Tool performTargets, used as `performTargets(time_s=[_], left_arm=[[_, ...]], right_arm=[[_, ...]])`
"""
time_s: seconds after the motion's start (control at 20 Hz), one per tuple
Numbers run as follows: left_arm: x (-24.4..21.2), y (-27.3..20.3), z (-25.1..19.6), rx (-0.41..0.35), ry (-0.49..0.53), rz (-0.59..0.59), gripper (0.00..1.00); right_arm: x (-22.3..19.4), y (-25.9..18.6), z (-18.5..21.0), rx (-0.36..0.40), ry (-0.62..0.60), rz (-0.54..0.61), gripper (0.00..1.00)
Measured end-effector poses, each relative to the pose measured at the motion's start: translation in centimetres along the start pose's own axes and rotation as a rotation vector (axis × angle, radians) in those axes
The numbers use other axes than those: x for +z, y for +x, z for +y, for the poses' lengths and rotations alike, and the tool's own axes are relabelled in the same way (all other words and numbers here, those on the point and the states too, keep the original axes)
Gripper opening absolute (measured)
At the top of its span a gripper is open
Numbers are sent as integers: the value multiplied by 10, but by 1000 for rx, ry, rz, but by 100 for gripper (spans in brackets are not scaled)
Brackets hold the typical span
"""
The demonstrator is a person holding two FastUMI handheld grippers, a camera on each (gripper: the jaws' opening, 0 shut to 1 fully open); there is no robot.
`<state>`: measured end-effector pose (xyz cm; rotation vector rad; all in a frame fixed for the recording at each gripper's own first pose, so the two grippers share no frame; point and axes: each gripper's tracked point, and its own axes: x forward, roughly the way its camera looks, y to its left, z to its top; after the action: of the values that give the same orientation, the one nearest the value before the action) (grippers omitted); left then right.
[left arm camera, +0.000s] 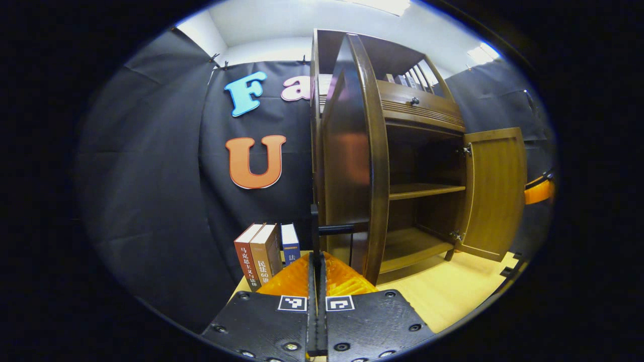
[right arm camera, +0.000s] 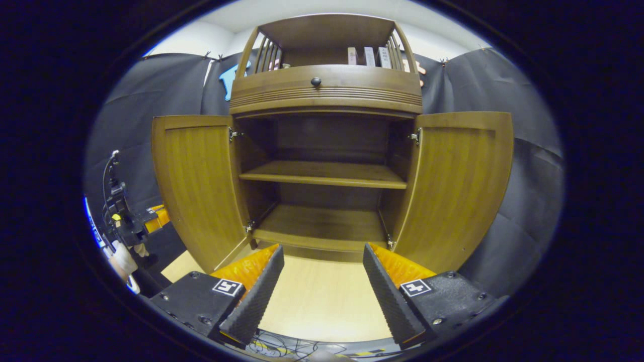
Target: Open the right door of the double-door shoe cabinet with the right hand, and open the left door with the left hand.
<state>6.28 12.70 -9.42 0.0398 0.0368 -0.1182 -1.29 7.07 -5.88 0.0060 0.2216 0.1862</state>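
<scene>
Left gripper (left arm camera: 317, 241) clenched on left door (left arm camera: 352, 166) handle (left arm camera: 336, 230): should release straight back; right gripper (right arm camera: 322, 281) released.

Support: a pale wooden tabletop (right arm camera: 322, 296), bare between and beyond the right gripper's fingers (right arm camera: 254, 296).
Cabinet: the shoe cabinet (right arm camera: 324, 95) stands directly on it, straight ahead of those fingers, with its base at the tabletop's far part.
Books: in the left gripper view, three upright books (left arm camera: 264, 254) stand on the tabletop just left of that gripper's fingers (left arm camera: 317, 281), beside the cabinet's side.
Front edge: thin cables (right arm camera: 282, 347) lie below the fingers in the right gripper view.
</scene>
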Motion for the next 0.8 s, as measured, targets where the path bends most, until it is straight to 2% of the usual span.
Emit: performTargets(time_s=[0.2, 0.45, 0.75, 0.8], left_arm=[[-3, 1, 18, -53, -53, 5, 0], [-10, 6, 24, -124, -41, 19, 0], [-17, 2, 26, -115, -60, 37, 0], [-22, 0, 27, -114, -73, 56, 5]], right_arm=[[-1, -1, -4, -1, 1, 4, 99], [-4, -2, -8, 6, -3, 15, 99], [-10, -1, -13, 20, 15, 18, 99], [-12, 0, -14, 25, 25, 22, 99]])
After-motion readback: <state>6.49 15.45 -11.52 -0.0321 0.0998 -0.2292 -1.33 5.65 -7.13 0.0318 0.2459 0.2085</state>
